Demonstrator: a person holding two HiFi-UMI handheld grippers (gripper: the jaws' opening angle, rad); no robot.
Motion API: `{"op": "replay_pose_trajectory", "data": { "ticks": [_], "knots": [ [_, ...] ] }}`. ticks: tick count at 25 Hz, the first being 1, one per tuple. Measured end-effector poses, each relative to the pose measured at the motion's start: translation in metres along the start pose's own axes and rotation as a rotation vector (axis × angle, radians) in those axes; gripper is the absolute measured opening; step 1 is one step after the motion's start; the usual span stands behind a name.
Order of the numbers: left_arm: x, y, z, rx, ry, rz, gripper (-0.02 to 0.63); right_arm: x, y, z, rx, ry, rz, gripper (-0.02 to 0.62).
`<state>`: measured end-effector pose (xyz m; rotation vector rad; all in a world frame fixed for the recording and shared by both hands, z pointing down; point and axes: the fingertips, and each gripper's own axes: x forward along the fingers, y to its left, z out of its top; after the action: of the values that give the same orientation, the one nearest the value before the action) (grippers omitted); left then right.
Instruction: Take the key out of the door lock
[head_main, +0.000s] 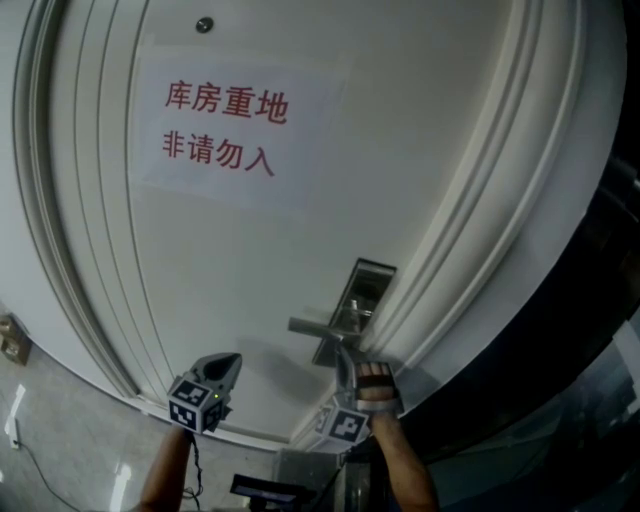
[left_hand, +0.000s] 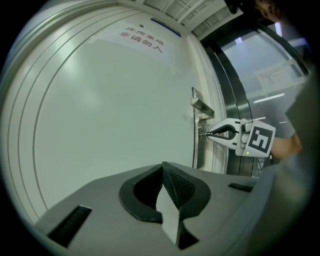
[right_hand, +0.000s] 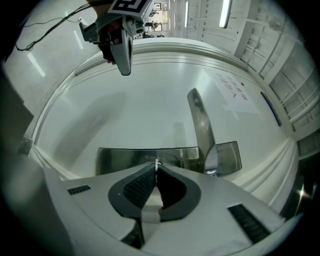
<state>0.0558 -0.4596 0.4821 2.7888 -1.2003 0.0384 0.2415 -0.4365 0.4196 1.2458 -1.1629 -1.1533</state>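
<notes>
A white door (head_main: 250, 250) carries a steel lock plate (head_main: 362, 290) with a lever handle (head_main: 312, 327). My right gripper (head_main: 343, 352) presses up against the plate below the handle. In the right gripper view its jaws are shut on the thin metal key (right_hand: 157, 164), which stands edge-on at the lock plate (right_hand: 125, 160), with the handle (right_hand: 200, 125) to its right. The left gripper view shows the right gripper (left_hand: 204, 134) with its tips at the plate (left_hand: 200, 145). My left gripper (head_main: 236, 358) hangs apart to the left, shut (left_hand: 163, 167) on nothing.
A paper sign (head_main: 225, 125) with red characters is stuck on the upper door. A moulded white door frame (head_main: 470, 230) runs beside the lock, with dark glass (head_main: 590, 330) beyond it. A person's bare forearm (head_main: 405, 470) holds the right gripper.
</notes>
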Motion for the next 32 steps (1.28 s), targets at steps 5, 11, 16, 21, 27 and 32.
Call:
{"op": "replay_pose_trajectory", "data": {
  "ticks": [5,11,16,21,27,32],
  "knots": [
    [-0.005,0.0,0.0,0.0,0.003,0.001,0.009,-0.005,-0.001,0.0,0.001,0.009,0.005,0.02],
    [-0.007,-0.004,0.005,0.001,-0.011,-0.006,0.008,-0.005,-0.001,-0.001,0.011,0.012,0.01,0.02],
    [-0.013,-0.003,0.006,0.003,-0.012,-0.001,0.009,-0.006,-0.002,0.001,0.035,0.018,0.013,0.02],
    [-0.02,0.002,0.005,-0.003,-0.009,0.012,0.009,-0.009,-0.001,0.002,0.05,0.022,0.018,0.02],
    [-0.023,-0.003,0.007,0.003,-0.015,0.005,0.009,-0.01,-0.003,0.002,0.051,0.023,0.012,0.02],
    [-0.028,-0.003,0.007,0.005,-0.018,0.012,0.009,-0.01,-0.003,0.002,0.053,0.022,0.012,0.02]
  ]
}}
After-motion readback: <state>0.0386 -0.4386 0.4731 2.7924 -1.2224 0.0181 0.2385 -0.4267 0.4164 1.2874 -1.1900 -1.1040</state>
